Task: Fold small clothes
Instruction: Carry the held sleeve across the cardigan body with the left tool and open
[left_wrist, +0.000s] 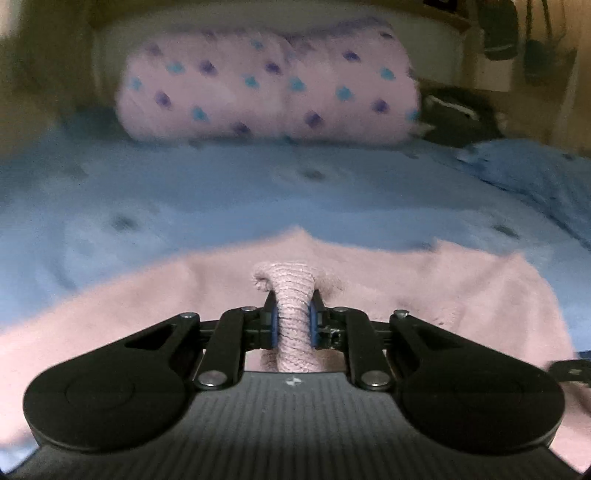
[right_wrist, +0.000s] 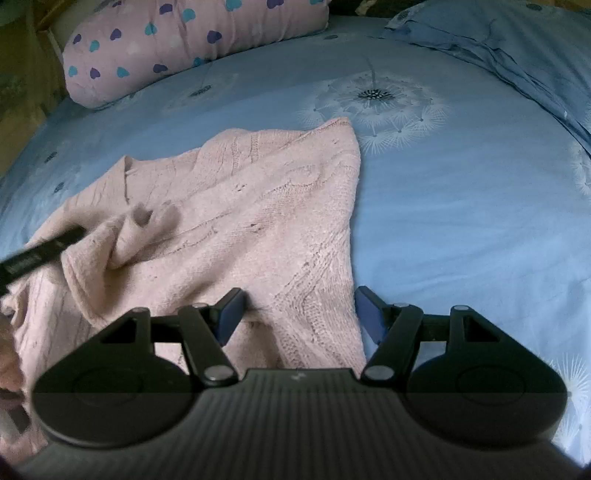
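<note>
Your left gripper (left_wrist: 293, 317) is clamped narrow on a bunched knit strip, most likely a cuff or sleeve end (left_wrist: 291, 291), of the pink cable-knit sweater (right_wrist: 236, 221). Your right gripper (right_wrist: 299, 314) stands wide, its jaws straddling the sweater's near edge and pressing on nothing.

The pinch is small and the knit stretches. Pull hard and I judge the strip will lengthen or slide out of the pads, or drag the body and rumple it. If the right closes where it is, it may also catch the blue dandelion-print bedsheet (right_wrist: 443, 221) under the edge.

The sweater lies on the sheet, its long axis running from the right gripper away toward the far left. Which end is neck or hem, you cannot tell. Farther off sits the pink heart-print pillow (right_wrist: 184, 40), well apart.
</note>
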